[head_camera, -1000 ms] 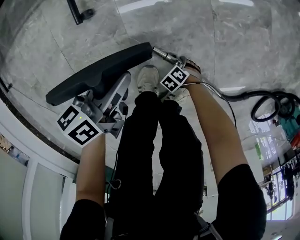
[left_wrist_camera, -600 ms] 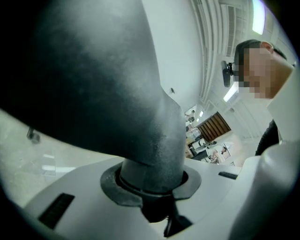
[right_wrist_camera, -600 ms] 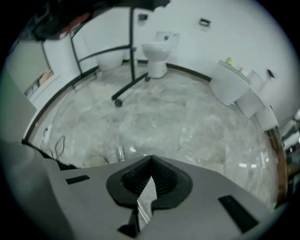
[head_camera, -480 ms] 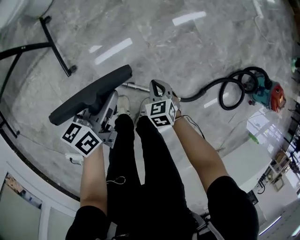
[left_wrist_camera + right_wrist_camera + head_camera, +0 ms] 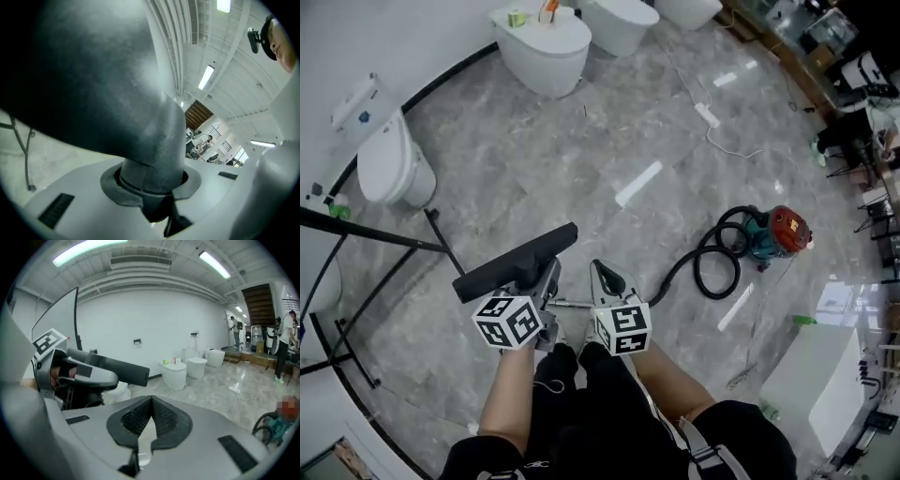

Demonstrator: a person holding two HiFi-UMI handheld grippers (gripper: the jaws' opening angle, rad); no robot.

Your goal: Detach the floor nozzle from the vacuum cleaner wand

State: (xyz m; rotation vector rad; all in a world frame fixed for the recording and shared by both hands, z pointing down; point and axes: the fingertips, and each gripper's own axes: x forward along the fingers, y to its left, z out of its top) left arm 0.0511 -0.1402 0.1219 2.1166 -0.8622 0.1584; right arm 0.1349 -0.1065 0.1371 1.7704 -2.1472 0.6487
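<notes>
Left gripper: our left gripper (image 5: 542,281) has its jaws partly closed around the round neck of the floor nozzle (image 5: 517,262). The left gripper view shows that neck seated between the pads (image 5: 185,180), so the grip takes the nozzle at its narrowest and stiffest part.
Floor nozzle: we carry it in the air in front of us, well above the floor (image 5: 609,131), with its long black head lying crosswise. No tube runs out of its neck, so we judge it already off the wand.
Right gripper: our right gripper (image 5: 605,279) is fully closed, pad against pad (image 5: 161,420), with nothing between them. It hangs just beside the left one and has no job at this moment.
Wand: we see a short length of metal tube (image 5: 573,303) low between the two grippers, which we take for the wand. It lies apart from the nozzle and seems to lead into the black hose (image 5: 710,265).
Hose and canister: the hose coils across the floor to the red and teal vacuum canister (image 5: 778,232), well away from us.
Stage: we judge the separation done, and the nozzle has only to be put somewhere.
Surroundings: white toilets (image 5: 546,42) stand along the far wall, out of our way.
</notes>
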